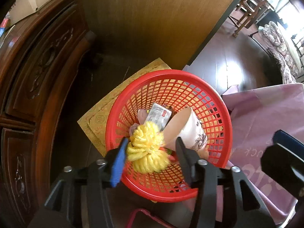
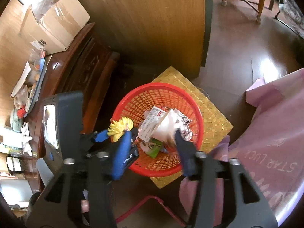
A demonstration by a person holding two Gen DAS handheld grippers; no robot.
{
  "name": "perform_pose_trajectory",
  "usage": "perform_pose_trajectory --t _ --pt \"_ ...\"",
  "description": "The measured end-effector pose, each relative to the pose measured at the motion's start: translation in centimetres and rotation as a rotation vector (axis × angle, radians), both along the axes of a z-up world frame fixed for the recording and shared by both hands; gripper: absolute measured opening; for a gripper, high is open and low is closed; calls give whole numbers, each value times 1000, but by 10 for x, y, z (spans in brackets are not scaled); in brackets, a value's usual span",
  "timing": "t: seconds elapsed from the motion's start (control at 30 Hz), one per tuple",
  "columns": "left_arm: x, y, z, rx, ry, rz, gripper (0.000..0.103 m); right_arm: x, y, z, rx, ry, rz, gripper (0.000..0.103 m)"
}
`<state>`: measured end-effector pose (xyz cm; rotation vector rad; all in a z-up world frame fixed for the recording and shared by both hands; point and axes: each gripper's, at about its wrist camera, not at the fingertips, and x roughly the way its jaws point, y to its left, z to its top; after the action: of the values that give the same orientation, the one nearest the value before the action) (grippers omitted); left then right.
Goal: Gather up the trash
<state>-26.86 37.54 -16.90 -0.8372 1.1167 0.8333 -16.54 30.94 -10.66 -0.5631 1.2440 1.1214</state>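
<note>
Both tongs hang spread over the red basket (image 1: 224, 125): the left gripper (image 1: 152, 142) around the yellow pompom (image 1: 146, 146), seemingly loose; the right gripper (image 2: 153, 134) above a paper cup (image 2: 167, 127).

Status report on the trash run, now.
Both grippers open over red basket. Yellow yarn between left fingers, paper cup between right. Nothing blocking.

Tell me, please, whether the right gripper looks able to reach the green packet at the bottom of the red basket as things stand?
Probably not directly: the right gripper points down into the red basket, but the paper cup lies between its fingers and partly over the green packet. The cup would likely need shifting first.
</note>
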Motion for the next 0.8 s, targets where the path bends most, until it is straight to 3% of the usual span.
perform_pose_trajectory --t 0.07,0.53,0.63,0.8 --pt "0 -2 1 5 3 -1 62 -2 -1 4 12 -16 7 57" --pt "-8 -20 24 58 46 10 68 2 -24 21 18 -84 -47 57" --pt "-9 -24 34 81 63 7 73 2 -29 25 21 -90 -59 58" --pt "-13 -27 52 109 69 13 81 1 -39 29 10 -107 -88 69"
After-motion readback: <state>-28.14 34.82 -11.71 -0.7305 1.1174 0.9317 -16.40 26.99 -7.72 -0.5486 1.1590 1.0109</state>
